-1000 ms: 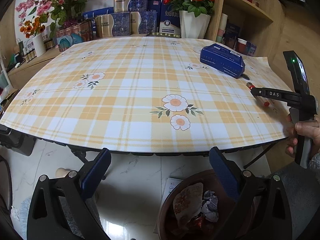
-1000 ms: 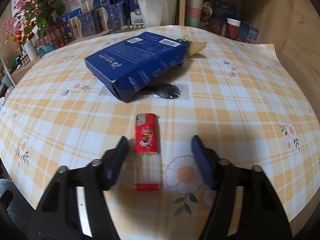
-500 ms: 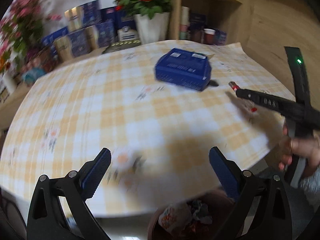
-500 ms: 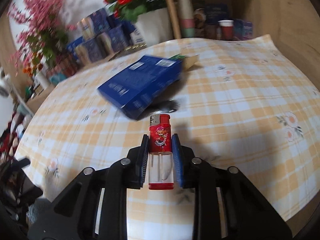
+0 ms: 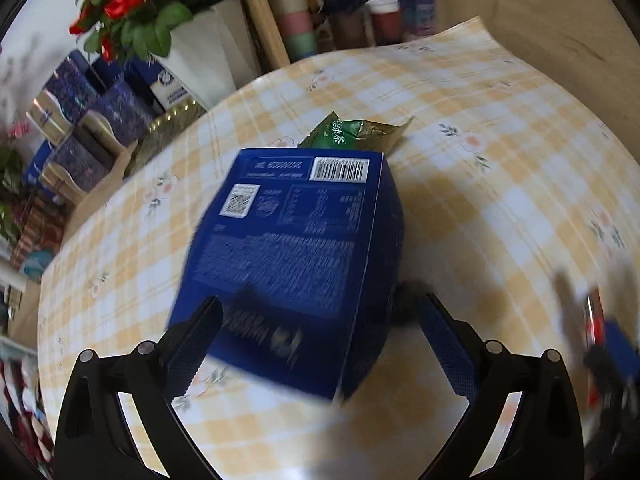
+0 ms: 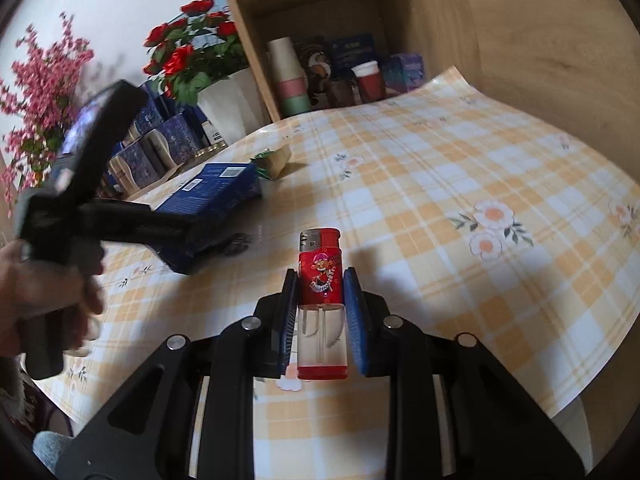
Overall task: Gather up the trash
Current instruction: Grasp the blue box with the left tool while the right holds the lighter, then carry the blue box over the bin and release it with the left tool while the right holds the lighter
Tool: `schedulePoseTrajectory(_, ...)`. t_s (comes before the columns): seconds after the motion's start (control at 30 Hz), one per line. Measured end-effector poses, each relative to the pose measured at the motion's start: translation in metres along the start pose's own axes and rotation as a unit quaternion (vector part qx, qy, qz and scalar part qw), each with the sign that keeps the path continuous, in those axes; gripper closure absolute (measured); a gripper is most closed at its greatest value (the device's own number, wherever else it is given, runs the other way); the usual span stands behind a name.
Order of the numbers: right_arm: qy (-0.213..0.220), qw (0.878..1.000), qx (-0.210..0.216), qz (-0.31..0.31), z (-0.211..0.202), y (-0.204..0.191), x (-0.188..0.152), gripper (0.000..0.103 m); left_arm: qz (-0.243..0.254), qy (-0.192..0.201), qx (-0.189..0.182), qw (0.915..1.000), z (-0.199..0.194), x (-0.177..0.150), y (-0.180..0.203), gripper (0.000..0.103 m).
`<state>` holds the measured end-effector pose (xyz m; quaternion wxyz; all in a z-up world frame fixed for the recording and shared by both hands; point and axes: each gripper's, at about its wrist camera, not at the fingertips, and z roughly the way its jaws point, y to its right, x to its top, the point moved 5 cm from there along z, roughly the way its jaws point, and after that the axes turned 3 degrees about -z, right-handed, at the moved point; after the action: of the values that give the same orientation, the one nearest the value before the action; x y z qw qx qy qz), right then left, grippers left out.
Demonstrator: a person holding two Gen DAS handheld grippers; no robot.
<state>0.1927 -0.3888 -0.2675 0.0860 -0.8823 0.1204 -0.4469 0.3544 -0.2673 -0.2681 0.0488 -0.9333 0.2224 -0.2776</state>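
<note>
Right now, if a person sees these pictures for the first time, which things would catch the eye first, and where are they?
Most striking is the red lighter, clamped upright between the right gripper's blue pads, above the checked tablecloth. Next comes the big blue box lying on the cloth, filling the left wrist view just ahead of the open left gripper. Behind the box lies a green and gold packet, and red roses stand in a white pot beyond the table.
</note>
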Motion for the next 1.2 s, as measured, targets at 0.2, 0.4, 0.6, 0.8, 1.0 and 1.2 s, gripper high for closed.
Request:
schedulePoseTrajectory(0.2,-0.002,1.000,0.016,0.012,0.003,0.005,-0.003,0.077,0.034,-0.025,0.082,0.9957,0.031,0.012,0.006,0.007)
schedulePoseTrajectory(0.4,-0.010,0.999,0.031,0.014,0.006,0.004,-0.007,0.077,0.021,-0.062,0.085,0.9942,0.044,0.030,-0.004,0.007)
schedulePoseTrajectory(0.6,-0.011,0.999,0.039,0.022,0.005,0.006,-0.007,0.077,0.011,-0.064,0.003,0.9979,0.020,0.038,-0.016,0.029)
schedulePoseTrajectory(0.8,-0.015,0.999,0.042,0.019,0.007,0.003,-0.008,0.077,-0.051,-0.066,-0.074,0.9937,-0.020,0.047,-0.063,0.057)
schedulePoseTrajectory(1.0,-0.015,0.998,0.058,0.010,0.007,-0.008,-0.009,0.077,-0.115,-0.044,-0.084,0.9889,-0.050,0.041,-0.132,0.079)
schedulePoseTrajectory(1.2,-0.023,0.998,0.061,0.008,0.011,-0.009,-0.012,0.077,-0.152,-0.053,-0.067,0.9846,-0.044,0.017,-0.181,0.086)
